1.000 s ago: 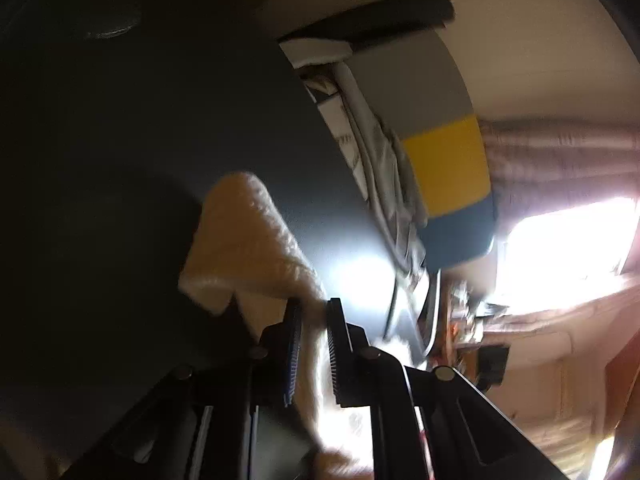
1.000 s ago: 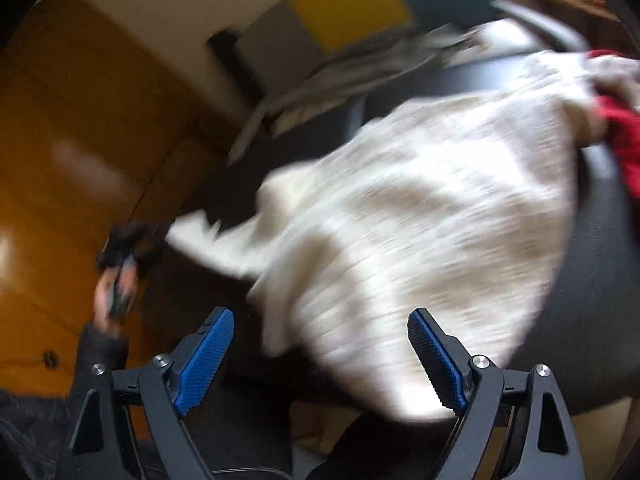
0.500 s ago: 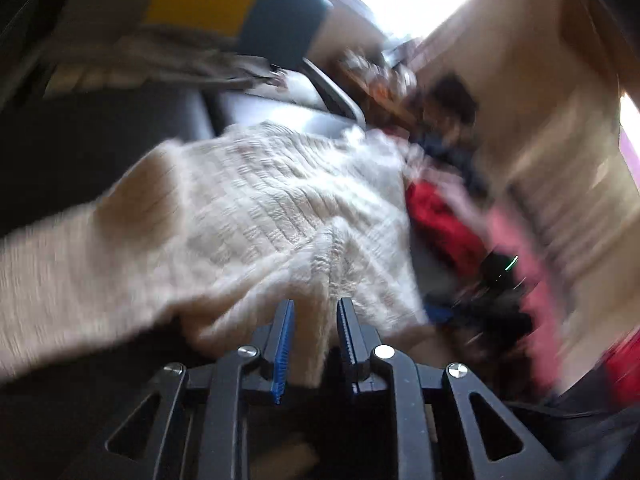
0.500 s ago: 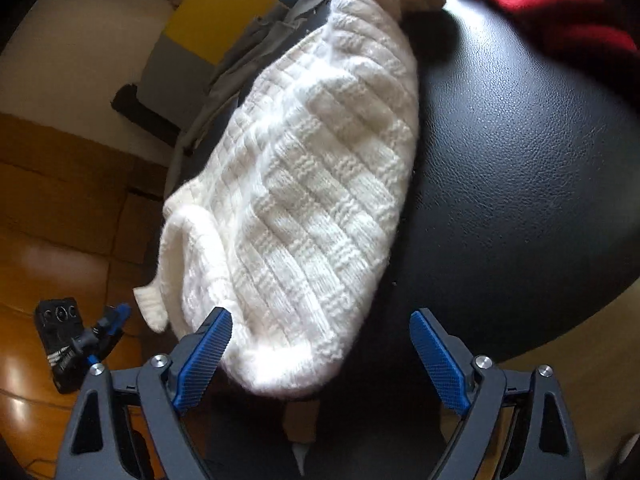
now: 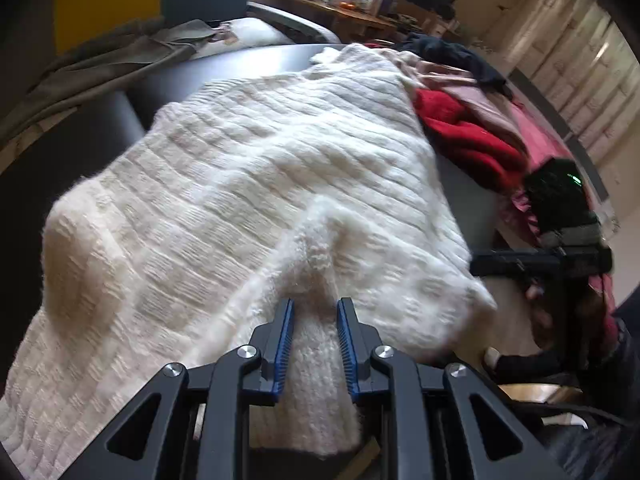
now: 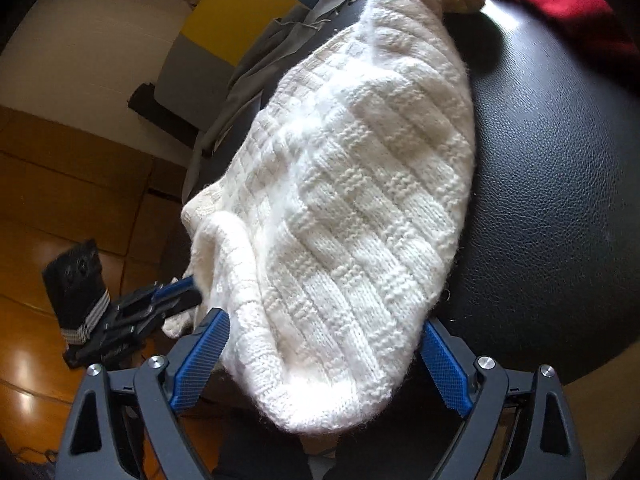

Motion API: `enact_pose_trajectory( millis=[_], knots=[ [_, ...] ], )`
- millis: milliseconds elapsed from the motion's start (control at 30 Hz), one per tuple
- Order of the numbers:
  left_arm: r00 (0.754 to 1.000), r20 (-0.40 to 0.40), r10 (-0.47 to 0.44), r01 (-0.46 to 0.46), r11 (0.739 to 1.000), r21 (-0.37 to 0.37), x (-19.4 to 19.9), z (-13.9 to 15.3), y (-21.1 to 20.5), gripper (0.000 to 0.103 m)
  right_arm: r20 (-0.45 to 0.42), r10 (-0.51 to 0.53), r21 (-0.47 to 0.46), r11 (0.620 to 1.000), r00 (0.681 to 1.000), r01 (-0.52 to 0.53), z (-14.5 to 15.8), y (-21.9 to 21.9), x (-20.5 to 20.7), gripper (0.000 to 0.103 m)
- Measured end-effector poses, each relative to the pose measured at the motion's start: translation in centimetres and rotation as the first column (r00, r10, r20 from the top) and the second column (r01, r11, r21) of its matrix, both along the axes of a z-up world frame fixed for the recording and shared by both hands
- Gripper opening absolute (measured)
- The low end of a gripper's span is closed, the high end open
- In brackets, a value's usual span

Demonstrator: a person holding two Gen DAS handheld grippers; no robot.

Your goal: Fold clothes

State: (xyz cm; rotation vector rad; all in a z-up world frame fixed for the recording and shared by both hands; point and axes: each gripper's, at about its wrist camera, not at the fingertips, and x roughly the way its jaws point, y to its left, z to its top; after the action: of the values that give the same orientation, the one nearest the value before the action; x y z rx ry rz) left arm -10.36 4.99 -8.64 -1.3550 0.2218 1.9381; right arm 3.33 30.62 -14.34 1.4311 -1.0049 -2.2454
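Observation:
A cream knitted sweater (image 5: 248, 168) lies spread on a black leather seat (image 6: 560, 200). My left gripper (image 5: 316, 336) points down at its near edge, and a fold of the sleeve fills the narrow gap between the blue pads. In the right wrist view the left gripper (image 6: 176, 294) holds that sleeve end at the sweater's (image 6: 352, 200) left side. My right gripper (image 6: 320, 360) stands wide open, with the rounded hem bulging between its fingers and the pads not pressing it. In the left wrist view the right gripper (image 5: 540, 264) shows as a dark shape at the sweater's right corner.
A red garment (image 5: 464, 136) and a heap of pink and dark clothes (image 5: 452, 60) lie beyond the sweater on the right. A grey garment (image 6: 256, 64) drapes off the seat's far side by yellow and grey cushions (image 6: 224, 20). A wooden floor (image 6: 60, 184) lies below on the left.
My left gripper swung across and rolled, carrying the sleeve over the sweater. My right gripper sank toward the hem. The sweater went from hanging and blurred to lying spread on the seat.

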Motion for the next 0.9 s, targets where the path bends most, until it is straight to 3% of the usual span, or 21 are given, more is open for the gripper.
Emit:
enact_pose_trajectory(
  millis=[67, 167, 300, 367, 400, 433, 467, 500, 533, 633, 733, 767, 800, 900],
  knots=[
    [0.999, -0.033, 0.043, -0.043, 0.999, 0.001, -0.6, 0.8, -1.0, 0.022, -0.002, 0.015, 0.023, 1.000, 1.000, -0.015, 0.1, -0.3, -0.1, 0.094],
    [0.999, -0.014, 0.037, -0.037, 0.999, 0.022, -1.1, 1.3, -1.4, 0.022, 0.000, 0.034, 0.059, 0.998, 0.999, -0.034, 0.0, -0.8, -0.3, 0.095],
    [0.996, 0.021, -0.092, 0.094, 0.992, -0.084, 0.0, -0.7, 1.4, 0.023, -0.001, 0.036, 0.091, 0.995, 0.999, -0.036, -0.1, -1.3, -0.5, 0.095],
    [0.991, 0.040, -0.126, 0.129, 0.987, -0.098, 0.6, -1.4, 2.3, 0.023, -0.003, 0.025, 0.105, 0.994, 1.000, -0.024, -0.1, -1.3, -0.4, 0.091],
    [0.988, 0.072, -0.135, 0.139, 0.989, -0.048, 0.7, -1.2, 2.0, 0.021, -0.002, 0.017, 0.115, 0.993, 1.000, -0.016, -0.2, -1.3, -0.4, 0.088],
    [0.984, 0.106, -0.146, 0.146, 0.989, 0.006, 0.9, -0.9, 1.7, 0.021, 0.002, 0.006, 0.127, 0.992, 1.000, -0.007, -0.2, -1.3, -0.5, 0.078],
    [0.986, 0.109, -0.127, 0.126, 0.992, 0.020, 0.9, -1.0, 1.1, 0.021, 0.006, -0.004, 0.139, 0.990, 1.000, 0.003, -0.3, -1.3, -0.7, 0.062],
    [0.988, 0.109, -0.105, 0.103, 0.994, 0.029, 1.0, -1.1, 0.5, 0.012, 0.013, -0.013, 0.155, 0.988, 1.000, 0.011, -0.4, -1.2, -0.7, 0.050],
    [0.990, 0.110, -0.083, 0.080, 0.996, 0.039, 1.0, -1.2, -0.2, 0.010, 0.023, -0.020, 0.172, 0.985, 1.000, 0.016, -0.5, -1.0, -0.8, 0.032],
    [0.992, 0.122, -0.035, 0.028, 0.998, 0.052, 1.6, -2.3, -1.6, 0.005, 0.018, -0.015, 0.176, 0.984, 1.000, 0.011, -0.7, -0.9, -0.8, 0.026],
    [0.994, 0.104, 0.028, -0.047, 0.983, 0.179, 2.0, -0.2, -3.8, 0.005, 0.004, -0.007, 0.186, 0.983, 1.000, 0.007, -0.5, -1.2, -0.7, 0.019],
    [0.996, 0.077, 0.041, -0.054, 0.981, 0.187, 2.1, 0.6, -4.3, 0.012, -0.001, -0.005, 0.190, 0.982, 1.000, 0.005, -0.4, -1.3, -0.7, 0.018],
    [0.998, 0.046, 0.032, -0.040, 0.984, 0.174, 2.1, 1.3, -4.4, 0.026, -0.005, -0.001, 0.194, 0.981, 1.000, 0.002, -0.4, -1.3, -0.7, 0.018],
    [1.000, -0.004, -0.027, 0.027, 0.990, 0.141, 1.7, 2.6, -3.8, 0.030, -0.006, -0.007, 0.158, 0.987, 1.000, 0.008, -0.8, -0.7, -0.6, 0.023]
  ],
)
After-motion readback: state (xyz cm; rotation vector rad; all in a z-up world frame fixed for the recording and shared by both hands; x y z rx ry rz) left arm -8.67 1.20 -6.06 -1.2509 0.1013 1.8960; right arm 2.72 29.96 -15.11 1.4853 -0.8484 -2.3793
